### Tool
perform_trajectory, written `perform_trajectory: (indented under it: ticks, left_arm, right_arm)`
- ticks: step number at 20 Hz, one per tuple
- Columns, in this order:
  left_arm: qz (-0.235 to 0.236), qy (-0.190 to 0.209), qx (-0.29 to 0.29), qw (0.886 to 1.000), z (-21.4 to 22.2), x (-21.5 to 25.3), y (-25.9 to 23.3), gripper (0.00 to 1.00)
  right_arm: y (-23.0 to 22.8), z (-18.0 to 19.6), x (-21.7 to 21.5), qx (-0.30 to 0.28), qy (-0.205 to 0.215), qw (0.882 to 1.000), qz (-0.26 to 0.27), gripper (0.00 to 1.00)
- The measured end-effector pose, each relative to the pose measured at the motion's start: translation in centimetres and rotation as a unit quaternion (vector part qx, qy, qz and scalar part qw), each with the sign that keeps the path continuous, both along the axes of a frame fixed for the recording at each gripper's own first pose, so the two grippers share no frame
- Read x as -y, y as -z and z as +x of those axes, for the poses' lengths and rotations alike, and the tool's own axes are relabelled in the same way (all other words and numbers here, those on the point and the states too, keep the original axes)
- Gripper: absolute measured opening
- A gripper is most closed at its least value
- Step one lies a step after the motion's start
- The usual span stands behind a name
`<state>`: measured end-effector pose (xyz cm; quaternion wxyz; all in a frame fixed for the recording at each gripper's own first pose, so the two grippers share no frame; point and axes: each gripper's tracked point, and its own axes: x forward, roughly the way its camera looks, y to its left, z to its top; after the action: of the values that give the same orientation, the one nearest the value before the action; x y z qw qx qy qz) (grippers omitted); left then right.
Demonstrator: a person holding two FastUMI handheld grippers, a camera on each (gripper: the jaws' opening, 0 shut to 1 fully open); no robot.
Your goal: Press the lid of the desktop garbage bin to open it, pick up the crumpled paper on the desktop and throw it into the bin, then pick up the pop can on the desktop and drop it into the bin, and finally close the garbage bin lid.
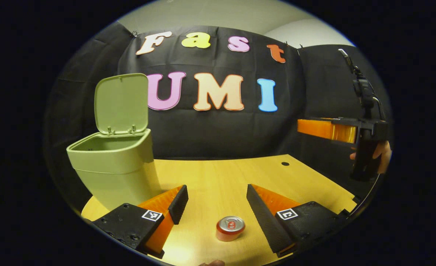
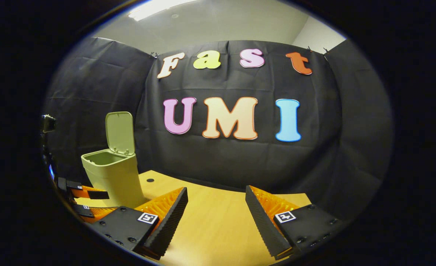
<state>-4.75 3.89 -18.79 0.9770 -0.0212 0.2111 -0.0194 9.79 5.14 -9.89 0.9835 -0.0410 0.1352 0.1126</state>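
Observation:
The green garbage bin [image 1: 114, 166] stands at the table's left with its lid [image 1: 121, 103] raised upright; its inside is hidden. A red pop can [image 1: 230, 228] stands upright on the wooden table, low between the fingers of my left gripper [image 1: 216, 205], which is open and not touching it. In the left gripper view the right gripper [image 1: 327, 130] hangs at the far right, held by a hand [image 1: 382, 155], above the table. My right gripper [image 2: 216, 212] is open with nothing between its fingers. From the right gripper view the bin [image 2: 112, 177] sits left, with the left gripper [image 2: 86, 201] beside it.
The wooden table [image 1: 225, 177] has a small dark hole [image 1: 285, 163] near its back right corner. Black cloth walls close the booth behind and to the sides. A fingertip [image 1: 212, 263] shows at the bottom edge of the left gripper view.

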Motion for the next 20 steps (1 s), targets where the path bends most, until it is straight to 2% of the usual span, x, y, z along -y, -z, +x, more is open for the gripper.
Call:
perform_trajectory:
  ticks: [3, 10, 11, 12, 17, 19, 20]
  left_arm:
    - [-0.005, 0.003, -0.03, 1.0, -0.2, 1.5, 3.3, 0.96]
    - [-0.004, -0.028, -0.098, 0.995, -1.6, 1.0, 11.0, 0.96]
    - [-0.002, -0.026, -0.109, 0.994, -1.9, 1.1, 12.1, 0.96]
    - [0.0, -0.025, -0.121, 0.992, -2.2, 1.2, 13.2, 0.95]
    - [-0.001, -0.018, -0.16, 0.987, -2.5, 1.1, 16.7, 0.96]
    - [-0.022, 0.004, -0.169, 0.985, -2.8, 2.0, 17.0, 0.96]
    - [-0.028, 0.002, -0.168, 0.985, -2.7, 2.0, 16.9, 0.9]
  right_arm:
    - [1.0, -1.6, 4.1, -0.014, 0.024, 0.999, -0.017, 0.98]
    - [2.6, -4.8, 10.3, -0.041, 0.064, 0.996, -0.051, 0.98]
    - [2.7, -5.1, 10.9, -0.043, 0.068, 0.995, -0.053, 0.96]
    - [2.8, -5.4, 11.3, -0.047, 0.072, 0.995, -0.054, 0.99]
    - [2.9, -6.1, 12.1, -0.048, 0.084, 0.994, -0.057, 0.99]
    - [3.1, -6.2, 11.7, -0.05, 0.083, 0.994, -0.057, 0.99]
    - [3.3, -6.3, 11.5, -0.051, 0.081, 0.994, -0.057, 0.99]
